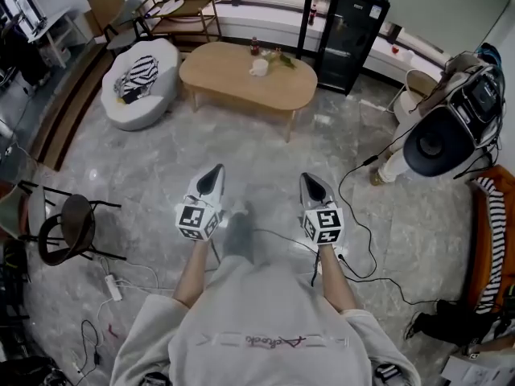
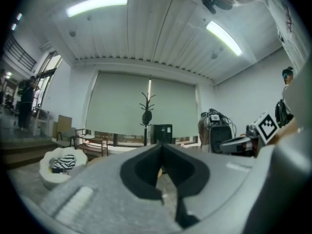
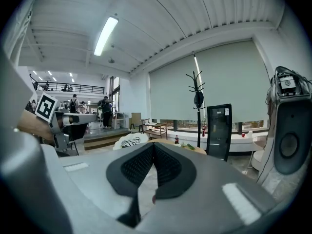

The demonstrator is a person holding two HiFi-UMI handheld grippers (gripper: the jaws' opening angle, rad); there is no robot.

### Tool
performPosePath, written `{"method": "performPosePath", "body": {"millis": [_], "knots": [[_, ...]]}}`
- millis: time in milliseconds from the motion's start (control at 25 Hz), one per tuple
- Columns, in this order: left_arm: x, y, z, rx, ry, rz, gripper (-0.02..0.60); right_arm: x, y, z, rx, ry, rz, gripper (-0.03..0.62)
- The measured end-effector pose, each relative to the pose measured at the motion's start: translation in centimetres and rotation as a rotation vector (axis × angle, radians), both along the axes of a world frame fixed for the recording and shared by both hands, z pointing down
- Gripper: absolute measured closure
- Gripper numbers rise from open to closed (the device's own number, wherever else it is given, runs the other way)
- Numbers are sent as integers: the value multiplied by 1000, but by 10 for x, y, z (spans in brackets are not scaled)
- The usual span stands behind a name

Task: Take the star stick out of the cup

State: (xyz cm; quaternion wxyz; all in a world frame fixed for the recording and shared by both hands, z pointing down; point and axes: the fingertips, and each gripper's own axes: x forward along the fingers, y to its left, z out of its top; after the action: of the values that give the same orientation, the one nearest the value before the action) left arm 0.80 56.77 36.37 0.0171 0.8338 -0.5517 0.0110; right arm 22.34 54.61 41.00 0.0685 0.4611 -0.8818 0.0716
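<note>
Standing mid-floor, the person holds both tools out ahead, the left gripper point(image 1: 216, 170) and the right gripper point(image 1: 308, 177). Each has its fingers clenched tip to tip, with nothing between them.

The head view alone takes in the whole oval wooden desk point(image 1: 217, 75), well apart from the grippers. On it a white cup point(image 1: 258, 67) stands near a small red bottle point(image 1: 254, 46) and something green point(image 1: 282, 60). The star stick is too small to pick out at that range, so I cannot tell whether it stands in the cup.

From the gripper views I cannot pick the cup out at all. The right gripper view catches the bottle and the green thing, a black cabinet point(image 3: 218, 130), a coat stand point(image 3: 197, 96), a big speaker point(image 3: 290, 145) at its right edge and people point(image 3: 105, 112) on a raised floor at its left. The left gripper view shows the coat stand too, and off to its right the other gripper's marker cube point(image 2: 267, 125).

Left of the desk, a round white seat point(image 1: 157, 103) holds a striped cloth point(image 1: 138, 75).
</note>
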Motion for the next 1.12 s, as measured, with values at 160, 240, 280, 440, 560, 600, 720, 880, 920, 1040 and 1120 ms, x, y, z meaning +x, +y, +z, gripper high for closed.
{"method": "performPosePath", "body": {"millis": [160,240,280,440,560,600,720,880,920,1040,1120], "knots": [[-12,-41,7,-10,3,4,583,-8,-42,6,-12,3,12,591],[-19,-65,12,-17,8,6,581,-14,-66,11,-21,7,16,591],[-23,-77,14,-20,11,8,583,-18,-78,13,-24,11,17,591],[-43,-134,21,-46,14,29,583,-43,-130,14,-41,26,15,591],[-59,-184,17,-53,17,49,583,-63,-173,10,-49,37,23,591],[-64,-200,15,-52,20,56,581,-68,-188,8,-51,42,26,591],[-78,-248,10,-53,28,72,583,-85,-233,1,-52,52,37,591],[-97,-305,6,-53,35,91,583,-106,-289,-6,-46,57,50,591],[-101,-318,5,-53,36,95,581,-112,-302,-7,-45,58,53,591],[-115,-354,4,-50,38,104,583,-127,-338,-7,-47,61,59,591],[-124,-376,1,-42,35,105,583,-137,-359,-6,-52,62,61,591]]}}
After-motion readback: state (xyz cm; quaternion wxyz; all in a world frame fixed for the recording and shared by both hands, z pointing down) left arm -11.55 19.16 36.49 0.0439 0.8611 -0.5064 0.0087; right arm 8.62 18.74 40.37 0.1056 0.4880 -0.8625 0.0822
